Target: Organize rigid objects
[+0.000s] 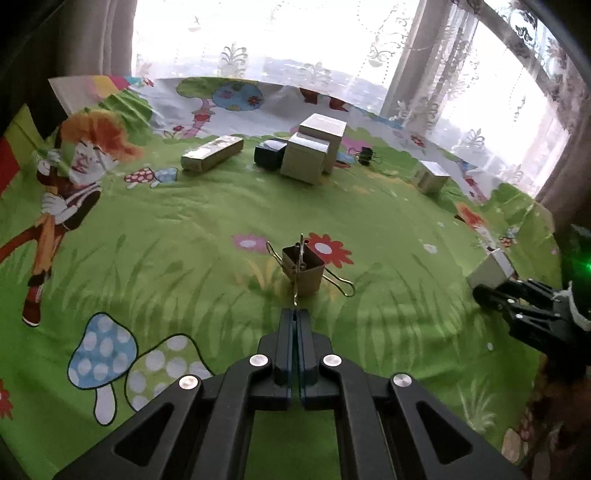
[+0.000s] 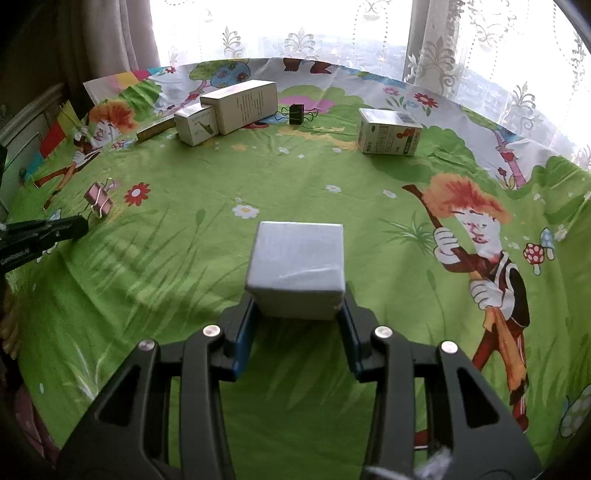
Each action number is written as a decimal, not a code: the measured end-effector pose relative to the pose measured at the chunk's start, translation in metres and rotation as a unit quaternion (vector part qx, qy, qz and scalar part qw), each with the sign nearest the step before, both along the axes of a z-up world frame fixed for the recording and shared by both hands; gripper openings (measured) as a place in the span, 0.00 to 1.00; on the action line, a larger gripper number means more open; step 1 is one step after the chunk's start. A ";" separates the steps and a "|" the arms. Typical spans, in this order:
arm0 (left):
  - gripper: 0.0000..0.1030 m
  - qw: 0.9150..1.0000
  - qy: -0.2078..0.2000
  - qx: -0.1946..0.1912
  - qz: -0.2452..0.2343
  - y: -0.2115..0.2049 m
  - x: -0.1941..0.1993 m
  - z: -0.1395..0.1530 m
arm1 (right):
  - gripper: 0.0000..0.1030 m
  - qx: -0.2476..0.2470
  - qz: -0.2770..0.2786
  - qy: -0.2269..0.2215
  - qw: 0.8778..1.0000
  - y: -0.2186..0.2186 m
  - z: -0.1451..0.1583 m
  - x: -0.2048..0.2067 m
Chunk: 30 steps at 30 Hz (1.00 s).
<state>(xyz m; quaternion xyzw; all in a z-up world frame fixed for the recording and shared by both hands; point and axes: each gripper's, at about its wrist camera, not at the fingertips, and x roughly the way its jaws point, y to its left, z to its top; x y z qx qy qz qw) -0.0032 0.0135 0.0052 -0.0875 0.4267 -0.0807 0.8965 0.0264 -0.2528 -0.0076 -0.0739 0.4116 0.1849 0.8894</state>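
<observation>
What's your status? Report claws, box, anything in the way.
Left claw shut, empty, just behind the binder clip. Right claw shut on white box. Green cloth ahead bare up to far boxes.

The left gripper (image 1: 295, 314) is closed with nothing between its jaws, just short of a pink binder clip (image 1: 303, 269) on the green cartoon cloth (image 1: 184, 240). Boxes (image 1: 314, 147) stand far behind; the right gripper (image 1: 491, 291) clamps a white box (image 1: 491, 267) at right.

Backdrop as I see it: a wide window (image 2: 280, 26), blown out with daylight, behind white lace curtains (image 2: 480, 55). Heavy brownish drapes (image 2: 110, 40) hang left and right. Work surface wears a green cartoon-print cloth (image 2: 184, 295). A pale cabinet edge (image 2: 22, 122) sits far left.
</observation>
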 end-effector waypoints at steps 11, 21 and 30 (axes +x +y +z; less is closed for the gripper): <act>0.88 0.998 0.007 0.042 -0.039 -0.028 0.011 0.007 | 0.44 0.002 0.002 0.000 1.000 -0.001 0.000 0.000; 0.37 0.993 -0.004 0.114 0.005 -0.028 0.029 0.000 | 0.44 0.006 0.002 0.001 1.000 -0.002 0.000 0.001; 0.36 0.999 -0.012 0.030 0.017 -0.003 0.018 0.001 | 0.44 0.006 0.002 0.000 1.000 -0.002 0.000 0.001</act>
